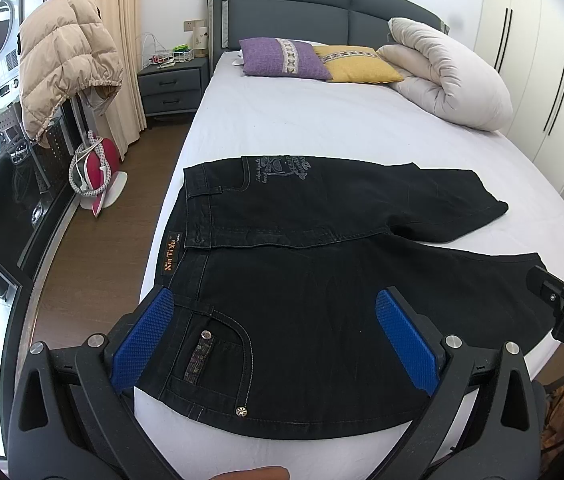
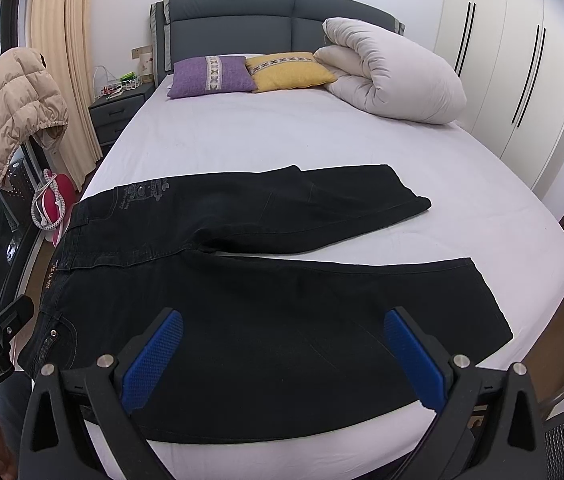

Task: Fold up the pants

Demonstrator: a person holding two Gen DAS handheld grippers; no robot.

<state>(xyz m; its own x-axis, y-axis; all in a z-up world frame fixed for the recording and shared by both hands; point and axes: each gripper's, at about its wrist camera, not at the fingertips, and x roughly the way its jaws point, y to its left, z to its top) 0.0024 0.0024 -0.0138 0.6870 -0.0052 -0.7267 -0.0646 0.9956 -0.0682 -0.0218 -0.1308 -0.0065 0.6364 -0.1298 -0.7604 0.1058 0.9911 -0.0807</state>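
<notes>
At the near edge of the bed (image 1: pixel 321 128), the left tool (image 1: pixel 276 334) hangs wide open over the waist and front pocket of the black pants (image 1: pixel 321 280), gripping nothing. The right tool (image 2: pixel 282 354) is likewise spread wide and empty above the near leg. The pants lie flat across the white sheet, waistband to the left, the two legs parted and running right. Farther back sit a purple cushion (image 2: pixel 212 76), a yellow cushion (image 2: pixel 287 72) and a rolled white duvet (image 2: pixel 393 76) against the grey headboard (image 2: pixel 242 20).
</notes>
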